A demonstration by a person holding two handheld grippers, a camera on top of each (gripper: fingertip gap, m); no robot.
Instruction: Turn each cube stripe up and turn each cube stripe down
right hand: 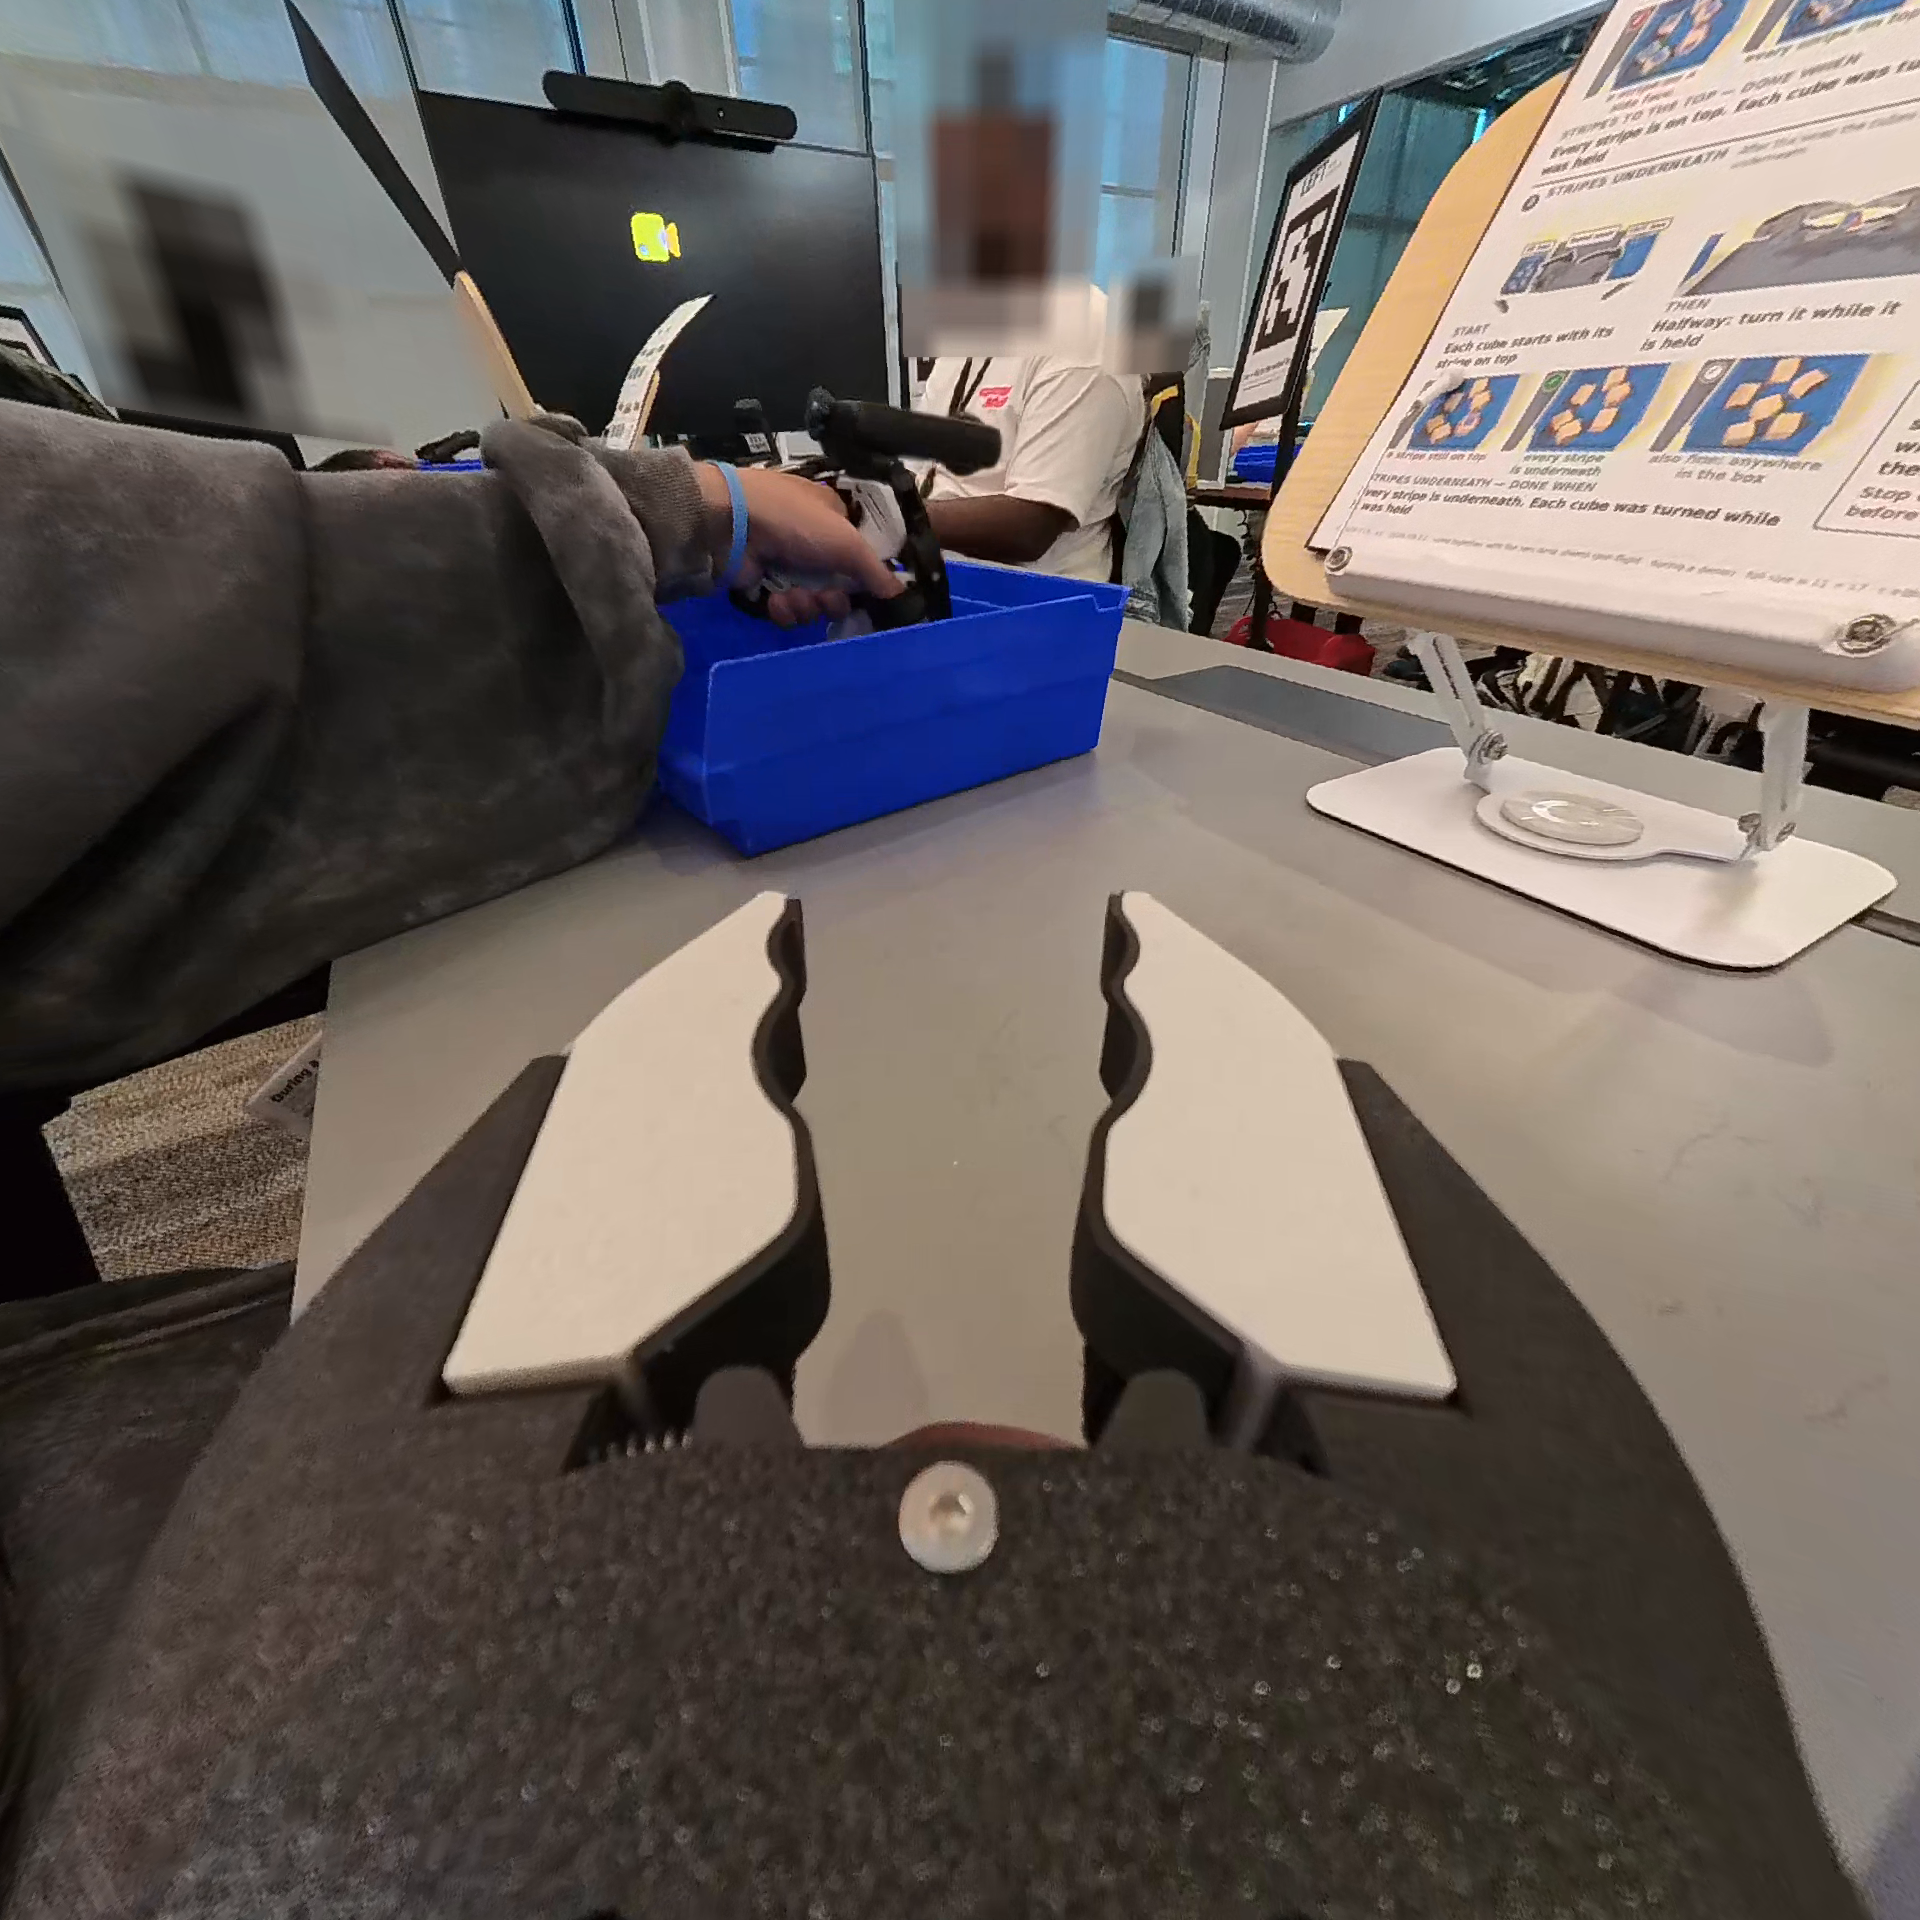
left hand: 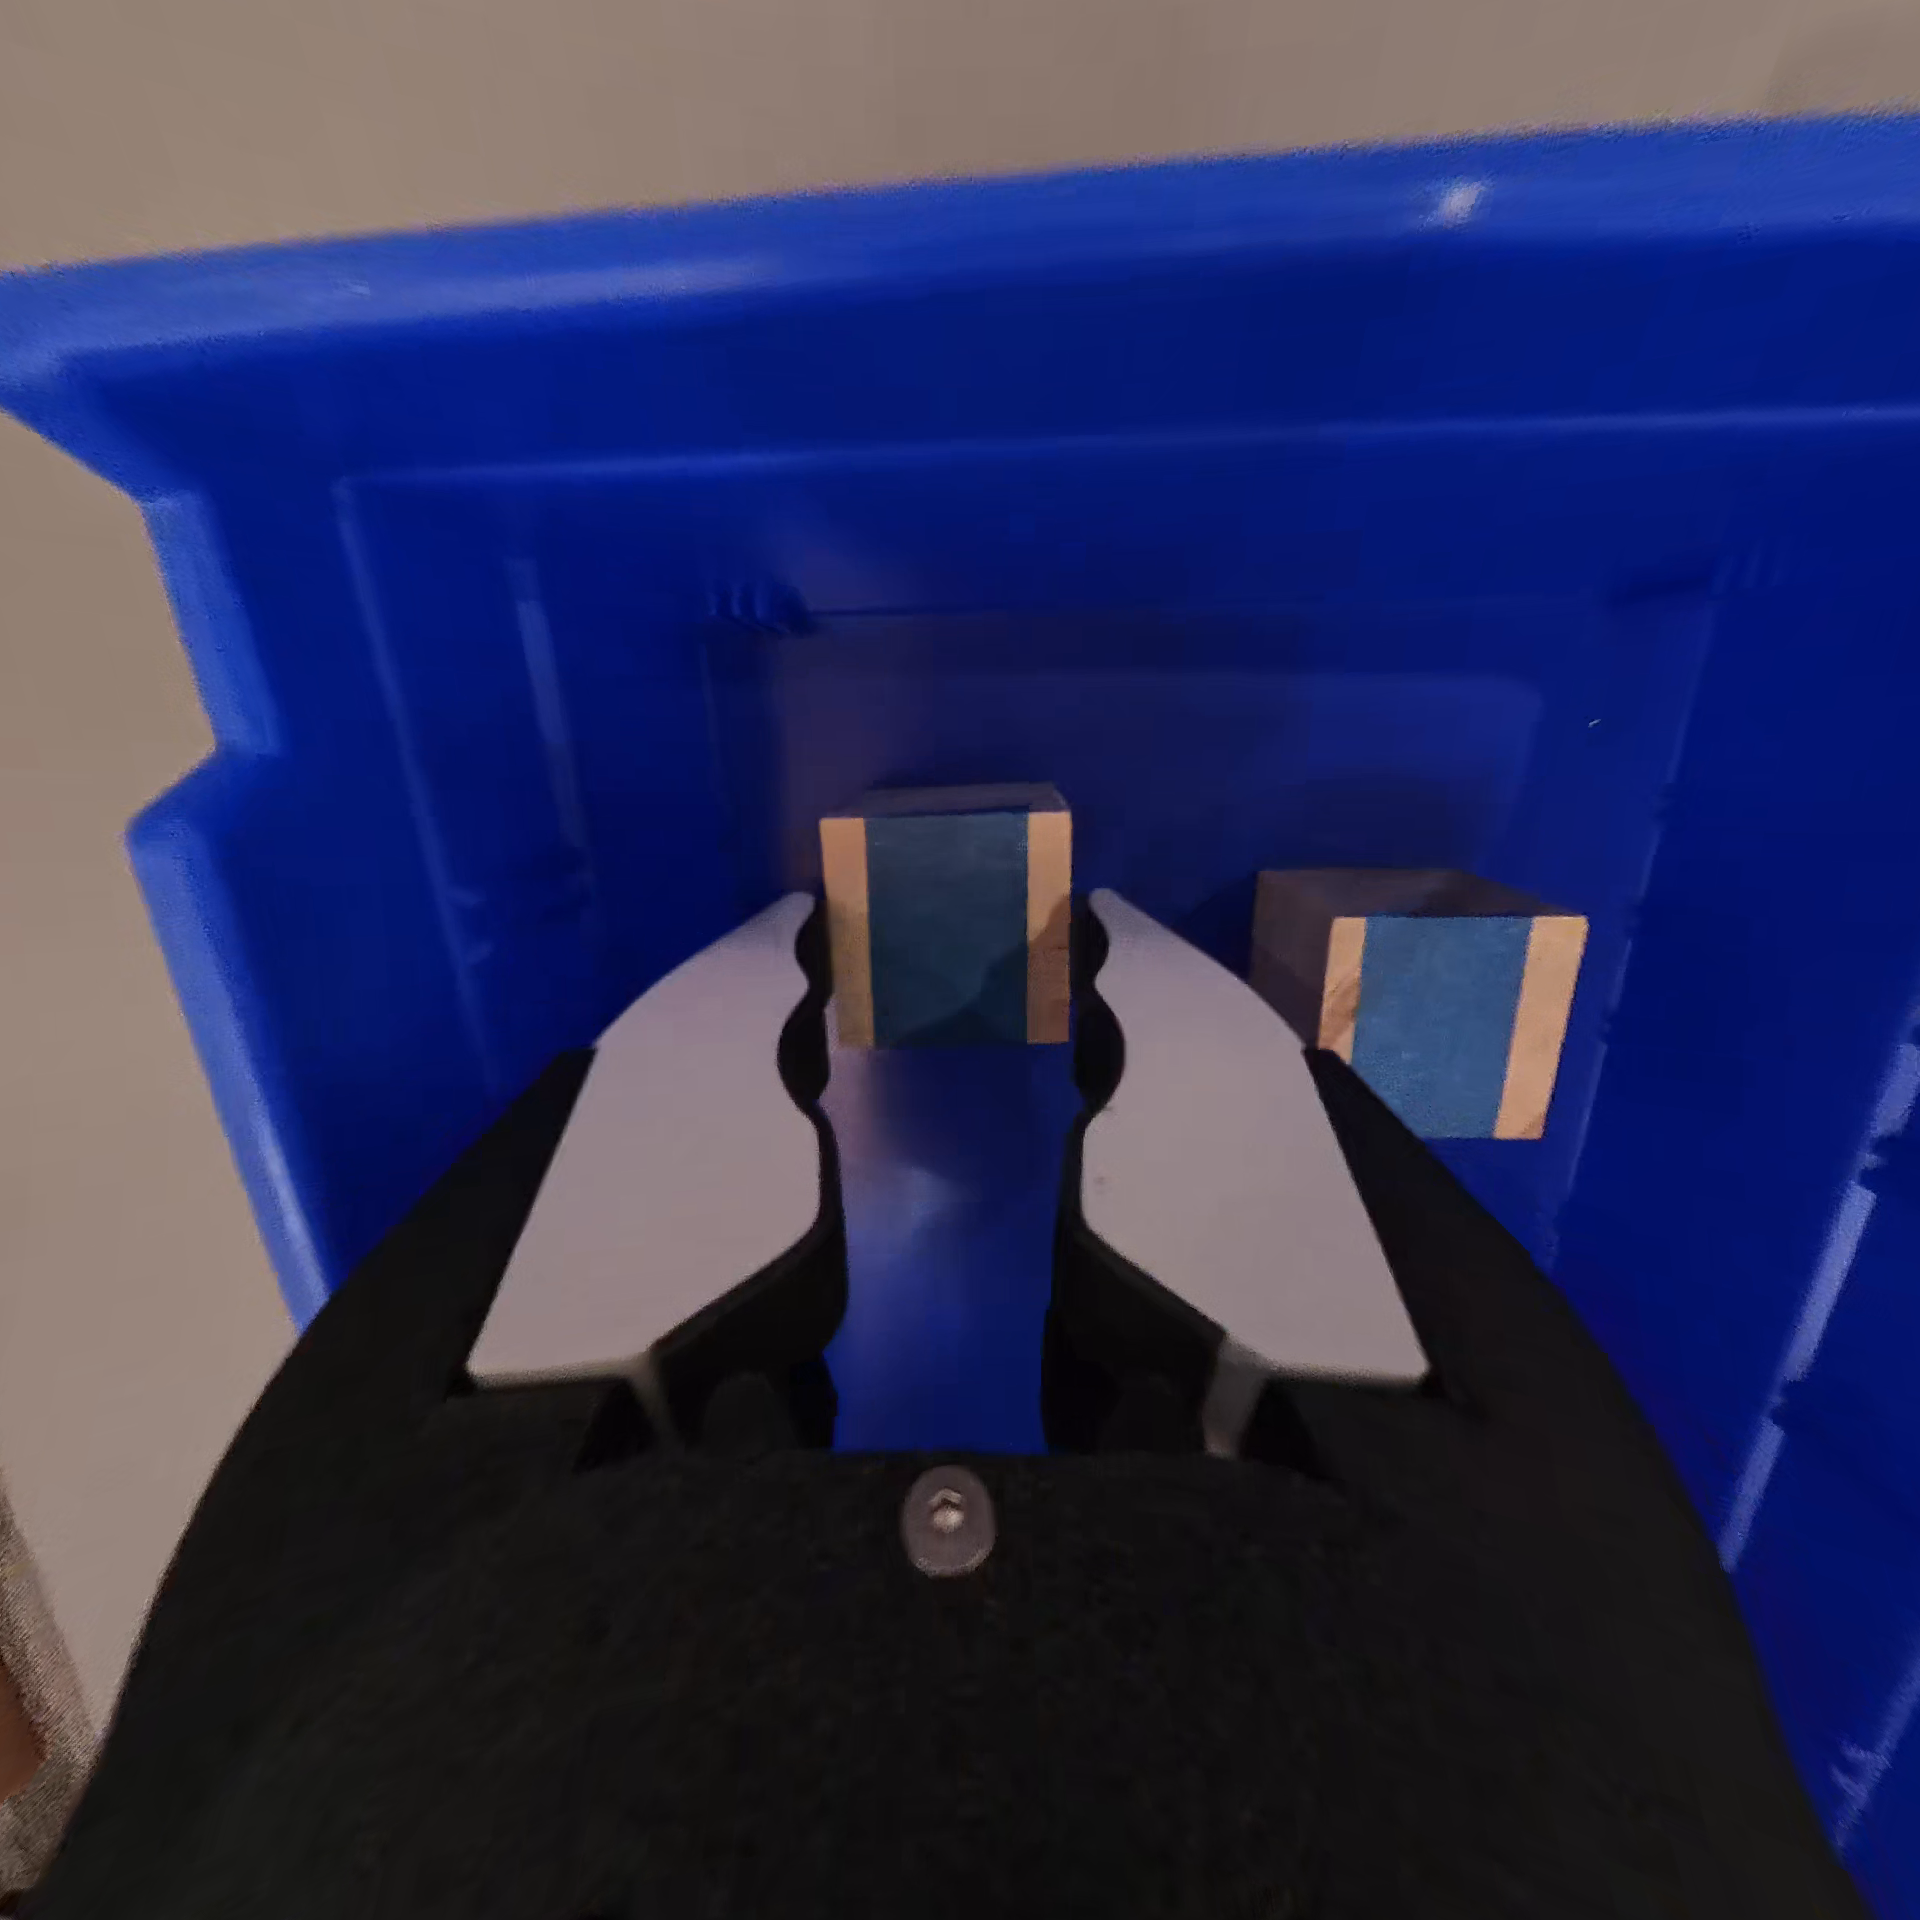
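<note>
Left gripper [left hand: 951,914] points down into the blue bin [left hand: 1039,343], its two fingers standing one on each side of a wooden cube [left hand: 945,930] with a blue stripe facing the camera. The fingertips [left hand: 795,914] lie right beside the cube's side faces; the picture is a little blurred, so whether they press on it or only flank it I cannot tell. A second striped cube [left hand: 1449,1023] sits on the bin floor just to the right of the right finger, apart from the first cube, its stripe also toward the camera.

Right gripper [right hand: 951,914] hangs over the grey table [right hand: 1351,1091] with its jaws spread wide and nothing between them. Ahead of it and to the left stands the blue bin, where a hand [right hand: 800,540] in a grey sleeve [right hand: 312,675] holds the left gripper inside. Ahead to the right, a white stand [right hand: 1600,842] carries an instruction sheet [right hand: 1714,312].
</note>
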